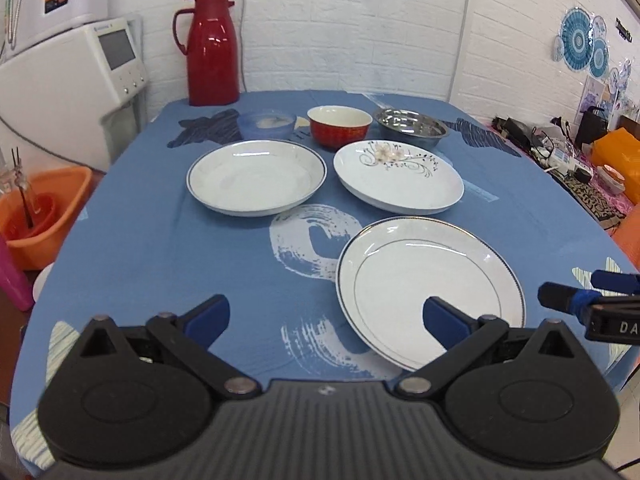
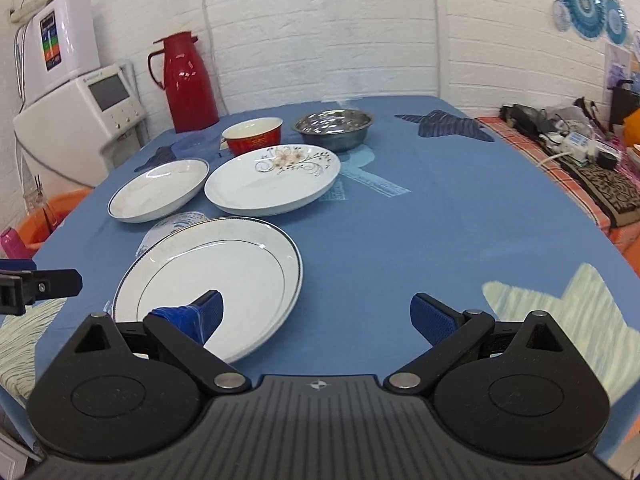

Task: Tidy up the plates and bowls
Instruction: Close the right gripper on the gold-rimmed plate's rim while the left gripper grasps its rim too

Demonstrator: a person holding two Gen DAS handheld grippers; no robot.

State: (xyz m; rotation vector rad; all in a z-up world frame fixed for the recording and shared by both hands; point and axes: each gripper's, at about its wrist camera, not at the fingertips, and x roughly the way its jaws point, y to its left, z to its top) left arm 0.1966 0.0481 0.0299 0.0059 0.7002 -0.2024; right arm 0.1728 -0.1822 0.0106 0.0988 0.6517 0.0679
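1. The left gripper (image 1: 326,316) hangs over the near edge of a table covered in a blue cloth (image 1: 248,272), its blue-padded jaws spread wide and holding nothing.
2. The right gripper (image 2: 316,314) hangs beside it over the same cloth, jaws equally wide apart and empty.
3. A silver-rimmed plate (image 1: 430,292) lies nearest both tools: it sits ahead and to the right of the left gripper, whose right pad shows in front of the plate's near part; whether pad and plate touch cannot be told.
4. From the right wrist view the same plate lies ahead and to the left, with that tool's left pad in front of its near edge.
5. Farther ahead of the left gripper rests a deep white plate (image 1: 256,178), and just to its right a flower-patterned plate (image 1: 398,178), the two apart.
6. Beyond those plates stands a row of three bowls: a pale blue bowl (image 1: 267,124) on the left, a red bowl (image 1: 339,126) in the middle, and a steel bowl (image 1: 412,126) on the right.
7. A red thermos jug (image 1: 212,50) stands at the far left corner, against the white brick wall.
8. An orange basin (image 1: 44,216) sits off the table to the left gripper's left.
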